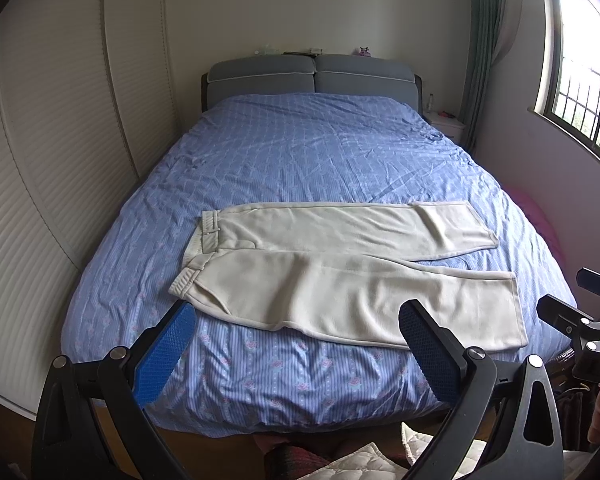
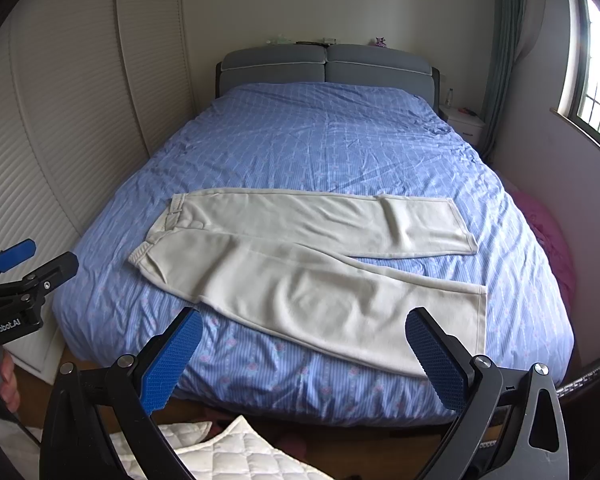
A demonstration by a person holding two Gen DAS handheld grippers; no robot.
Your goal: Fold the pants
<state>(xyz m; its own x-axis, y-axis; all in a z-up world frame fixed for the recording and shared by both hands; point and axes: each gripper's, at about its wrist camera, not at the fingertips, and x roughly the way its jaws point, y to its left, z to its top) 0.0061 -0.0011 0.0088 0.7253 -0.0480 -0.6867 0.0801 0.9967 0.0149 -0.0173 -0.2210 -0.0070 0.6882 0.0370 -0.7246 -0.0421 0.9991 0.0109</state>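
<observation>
Cream pants (image 1: pixel 340 268) (image 2: pixel 300 256) lie spread flat across the near half of the blue bed, waistband to the left and both legs reaching right, slightly apart at the hems. My left gripper (image 1: pixel 298 320) hovers open at the bed's foot, short of the near leg, holding nothing. In the same way my right gripper (image 2: pixel 304 324) hangs open before the near leg's lower edge, also empty. The right gripper's body (image 1: pixel 580 320) shows at the right edge of the left wrist view, and the left gripper's body (image 2: pixel 24 276) at the left edge of the right wrist view.
The bed (image 1: pixel 300 152) (image 2: pixel 320 140) has a blue patterned cover and a grey headboard (image 1: pixel 312 76). Louvred wardrobe doors (image 1: pixel 40 180) run along the left. A white nightstand (image 2: pixel 466 122) and a window (image 1: pixel 588 92) are on the right. White quilted fabric (image 2: pixel 228 452) lies on the floor below.
</observation>
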